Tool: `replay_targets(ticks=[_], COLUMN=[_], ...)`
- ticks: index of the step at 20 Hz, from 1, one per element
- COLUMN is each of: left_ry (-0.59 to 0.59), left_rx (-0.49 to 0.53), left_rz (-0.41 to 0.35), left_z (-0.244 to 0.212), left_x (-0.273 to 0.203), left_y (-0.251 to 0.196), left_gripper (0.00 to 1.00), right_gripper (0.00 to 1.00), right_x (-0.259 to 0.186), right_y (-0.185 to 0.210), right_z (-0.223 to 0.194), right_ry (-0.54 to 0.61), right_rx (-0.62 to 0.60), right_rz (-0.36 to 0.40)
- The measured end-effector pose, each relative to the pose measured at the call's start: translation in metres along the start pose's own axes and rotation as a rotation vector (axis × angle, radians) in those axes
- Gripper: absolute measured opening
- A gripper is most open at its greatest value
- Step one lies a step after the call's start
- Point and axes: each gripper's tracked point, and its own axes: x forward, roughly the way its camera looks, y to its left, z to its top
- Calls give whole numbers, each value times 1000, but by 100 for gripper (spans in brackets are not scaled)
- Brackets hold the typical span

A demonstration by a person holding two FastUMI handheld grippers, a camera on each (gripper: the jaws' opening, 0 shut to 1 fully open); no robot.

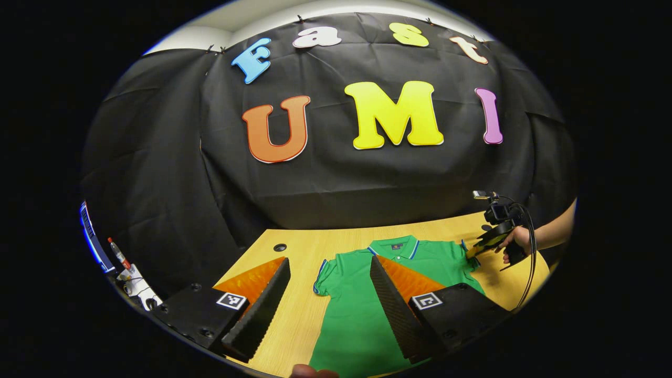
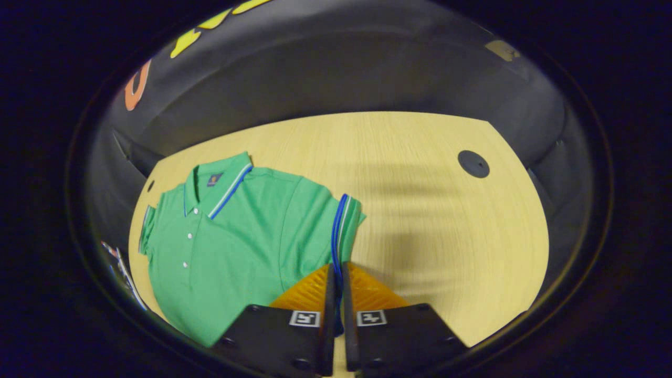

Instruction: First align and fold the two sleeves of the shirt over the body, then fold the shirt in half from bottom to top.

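Green knit polo shirt (image 2: 236,247) lies flat, face up, on the light wood table (image 2: 430,210), collar toward the booth's cloth wall, both short sleeves spread out from the body; neither fold is done yet. Right tongs (image 2: 336,283) are pinched together on the shirt's blue-striped sleeve cuff (image 2: 340,231), the cuff edge running down between the two fingers; seen from the left gripper view, the right tongs (image 1: 475,251) sit at that same sleeve, held by a hand (image 1: 512,244). Left tongs (image 1: 328,294) hang above the shirt's lower body with fingers wide apart, holding nothing; one finger is over the bare table beside the shirt, the other over the shirt's middle. Judged handling: light, limp cloth that will drape and drag, likely to wrinkle or slide on the smooth table, not fragile. Best holds look like the cuff hems and later the bottom hem corners, where the doubled edge gives some bite. Small dark label (image 2: 214,179) inside the collar, too small to read. Square coded markers on the tongs' bodies, no legible words. Round dark grommet (image 2: 473,164) in the table, well apart from the shirt.
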Motion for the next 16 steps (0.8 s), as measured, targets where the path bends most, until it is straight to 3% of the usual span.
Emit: replay_targets(ticks=[1,4,8,12,16], left_ry=[0,3,9,14,25], left_rx=[2,11,-3,-35,-67], left_rz=[-3,-9,-7,5,34], left_z=[0,0,-5,-10,-16], left_x=[-1,-1,3,1,-7], left_y=[0,-1,6,15,32], left_gripper=[98,100,100,100,100], right_gripper=[7,2,2,2,2], right_x=[0,-2,-23,-43,-51], right_y=[0,-3,2,15,47], right_z=[2,3,15,22,34], right_ry=[-12,-22,-73,-88,-118], right_rx=[25,106,192,186,101], right_rz=[15,29,88,99,83])
